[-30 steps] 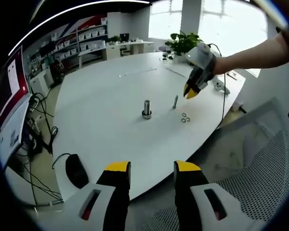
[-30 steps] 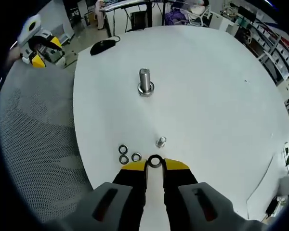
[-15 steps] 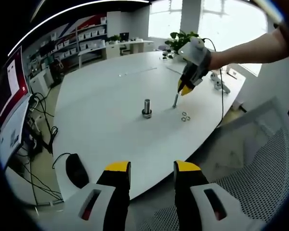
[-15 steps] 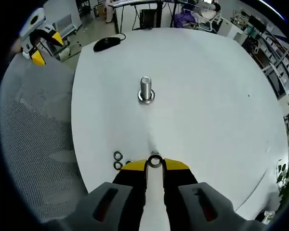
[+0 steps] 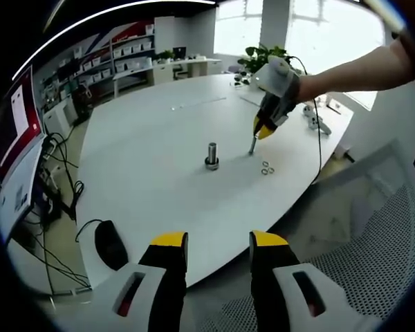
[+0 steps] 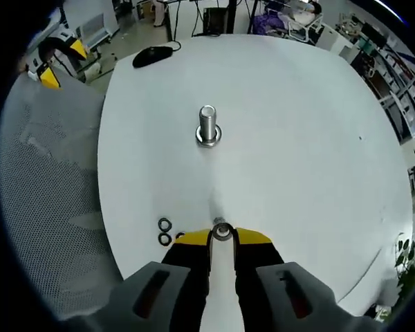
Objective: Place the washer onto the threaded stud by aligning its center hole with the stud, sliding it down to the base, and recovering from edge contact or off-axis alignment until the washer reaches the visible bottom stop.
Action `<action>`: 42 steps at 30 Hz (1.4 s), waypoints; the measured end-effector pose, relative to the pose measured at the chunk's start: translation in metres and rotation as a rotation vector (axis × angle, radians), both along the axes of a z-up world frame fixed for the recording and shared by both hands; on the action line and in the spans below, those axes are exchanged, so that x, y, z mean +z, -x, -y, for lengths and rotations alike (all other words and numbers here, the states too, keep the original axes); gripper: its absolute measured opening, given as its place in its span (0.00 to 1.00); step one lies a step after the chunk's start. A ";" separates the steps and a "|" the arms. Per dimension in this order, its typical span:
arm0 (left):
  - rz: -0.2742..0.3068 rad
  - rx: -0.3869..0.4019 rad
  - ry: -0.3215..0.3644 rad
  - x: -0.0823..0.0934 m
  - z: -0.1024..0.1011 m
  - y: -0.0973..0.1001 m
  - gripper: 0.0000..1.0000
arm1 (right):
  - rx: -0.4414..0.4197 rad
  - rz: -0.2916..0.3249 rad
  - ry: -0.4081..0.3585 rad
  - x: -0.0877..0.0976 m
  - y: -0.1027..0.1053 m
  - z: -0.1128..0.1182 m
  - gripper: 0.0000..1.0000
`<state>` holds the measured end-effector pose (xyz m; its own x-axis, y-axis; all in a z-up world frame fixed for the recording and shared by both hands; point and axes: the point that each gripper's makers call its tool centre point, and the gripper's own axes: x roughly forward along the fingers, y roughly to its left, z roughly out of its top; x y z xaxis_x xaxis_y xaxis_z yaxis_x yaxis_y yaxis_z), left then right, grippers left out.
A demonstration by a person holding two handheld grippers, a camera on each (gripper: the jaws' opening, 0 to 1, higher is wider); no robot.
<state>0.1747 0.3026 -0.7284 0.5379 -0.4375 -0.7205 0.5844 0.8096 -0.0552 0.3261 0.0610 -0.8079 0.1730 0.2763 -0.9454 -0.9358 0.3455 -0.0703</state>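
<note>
The white table [image 6: 297,138] spreads out ahead of both tongs. A threaded stud [image 6: 207,124] stands upright on it, long axis vertical, well ahead of the right gripper [image 6: 222,237] — whose jaws are clamped on a washer [image 6: 222,232] held at their tips, hole facing the camera. A second, thinner stud [image 5: 252,144] stands just below those tips. Two loose washers [image 6: 164,232] lie just left of them. The left gripper [image 5: 220,243] hangs off the table edge, jaws apart — nothing between them.
</note>
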 end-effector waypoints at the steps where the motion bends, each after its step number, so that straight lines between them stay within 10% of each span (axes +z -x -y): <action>1: -0.001 -0.001 -0.001 0.000 0.000 0.000 0.34 | 0.001 -0.001 0.002 0.000 0.000 0.000 0.14; 42: -0.013 0.006 -0.008 -0.003 -0.003 0.001 0.33 | 0.014 -0.057 0.094 -0.055 -0.002 0.005 0.15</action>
